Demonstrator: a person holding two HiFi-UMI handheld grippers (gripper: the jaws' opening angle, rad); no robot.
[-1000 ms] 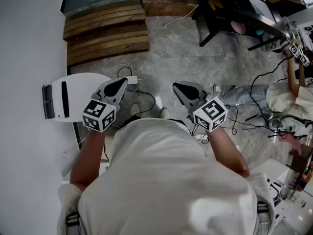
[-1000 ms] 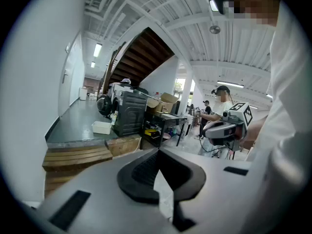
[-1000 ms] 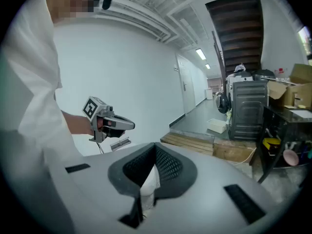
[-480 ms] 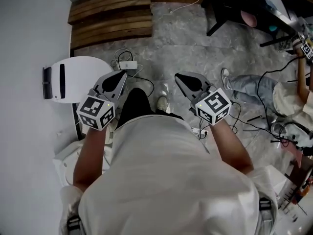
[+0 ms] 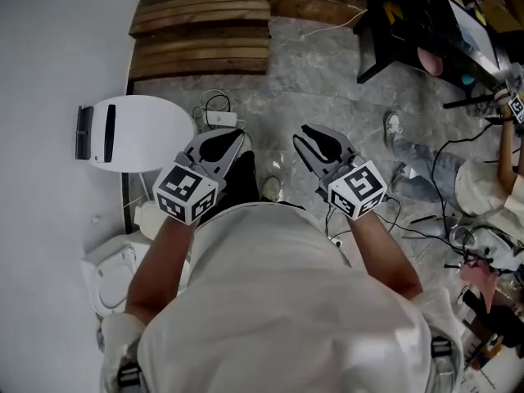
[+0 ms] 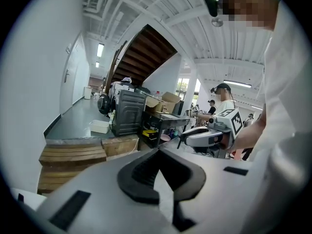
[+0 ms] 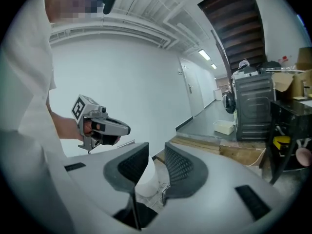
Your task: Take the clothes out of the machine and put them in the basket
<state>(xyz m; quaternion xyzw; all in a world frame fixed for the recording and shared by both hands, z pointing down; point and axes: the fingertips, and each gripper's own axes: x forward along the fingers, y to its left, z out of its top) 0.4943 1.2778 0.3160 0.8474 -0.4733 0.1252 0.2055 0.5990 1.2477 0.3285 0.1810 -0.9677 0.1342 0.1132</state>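
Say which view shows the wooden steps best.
Head view: the wooden steps show nearly whole from above. Left gripper view gives their front edges, lower left; right gripper view, only a low strip.

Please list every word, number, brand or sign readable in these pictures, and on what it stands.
None can be read.
The left gripper and the right gripper bear only black-and-white square marker patterns, no letters.
Any print on the cardboard boxes is too small to read.
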